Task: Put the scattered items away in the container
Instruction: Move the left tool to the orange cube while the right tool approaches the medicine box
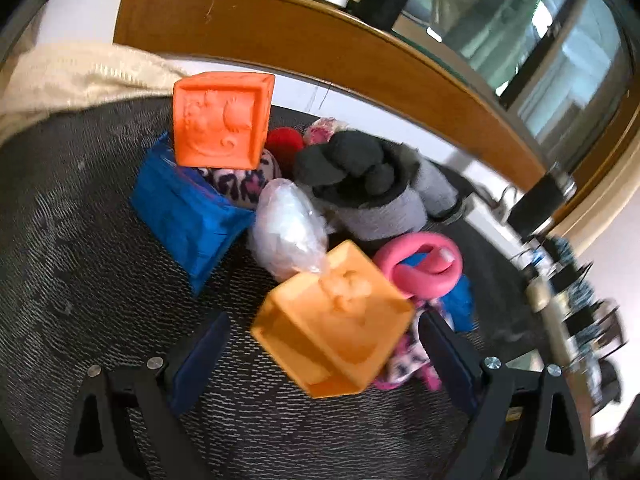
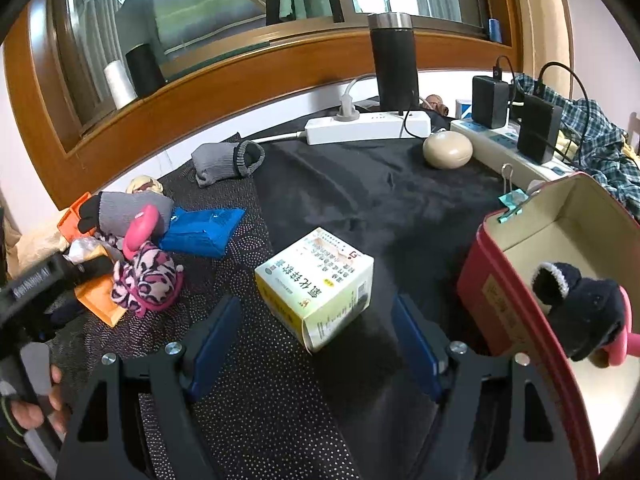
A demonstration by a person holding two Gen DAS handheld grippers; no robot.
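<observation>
Left gripper (image 1: 324,356) hangs with its jaws spread wide around a yellow-orange embossed cube (image 1: 334,326), which sits between the blue pads at a tilt; whether either pad touches it cannot be told from the motion-blurred left wrist view. Beyond the cube lies the rest of the pile on the dark dotted mat (image 1: 80,260): a blue packet (image 1: 188,216), a second orange cube (image 1: 222,120) perched on top, a clear plastic bag (image 1: 288,226), a grey-and-black sock bundle (image 1: 368,188) and a pink ring toy (image 1: 424,268).

Further right, the right gripper (image 2: 316,340) is likewise fully open and empty, with a white-and-yellow medicine box (image 2: 316,284) lying straight ahead between the lines of its fingers (close, but not yet enclosed). The box's long side runs diagonally across the jaw gap.

At far right stands the red container (image 2: 516,304), already holding a dark sock (image 2: 580,304) and something pink. The container is just right of the right gripper and well away from the left one, so the medicine box looks the shorter carry.
</observation>
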